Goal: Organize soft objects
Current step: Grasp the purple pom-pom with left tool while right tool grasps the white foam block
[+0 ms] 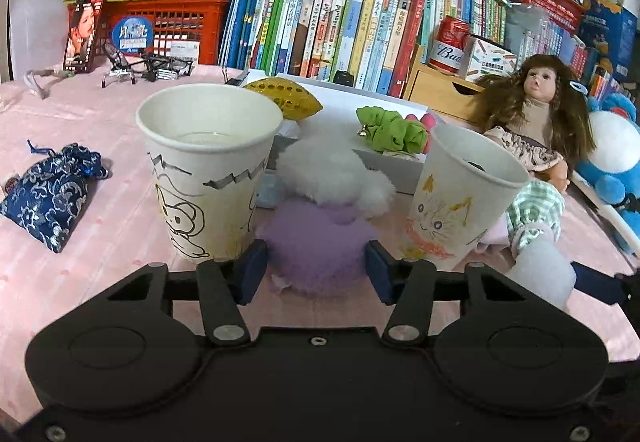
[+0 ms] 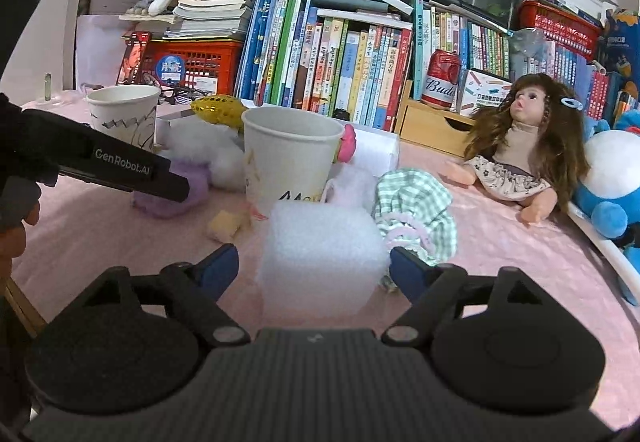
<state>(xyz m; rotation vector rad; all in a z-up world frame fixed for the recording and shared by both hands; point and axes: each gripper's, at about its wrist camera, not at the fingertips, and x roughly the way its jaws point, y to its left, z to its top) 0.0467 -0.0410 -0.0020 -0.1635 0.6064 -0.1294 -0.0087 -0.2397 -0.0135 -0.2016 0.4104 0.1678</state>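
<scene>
Foam and fluff between spread fingers

Left gripper (image 1: 316, 268) gapes around purple pompom (image 1: 316, 246), 12 o'clock; right gripper (image 2: 314, 268) gapes around white foam block (image 2: 320, 254), likewise.

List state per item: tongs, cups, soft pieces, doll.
left tongs: open around purple pom-pom
right tongs: open around white foam block
mouse-drawing cup: upright
cat-drawing cup: upright
blue pouch: lying flat, drawn shut
doll: reclining
</scene>
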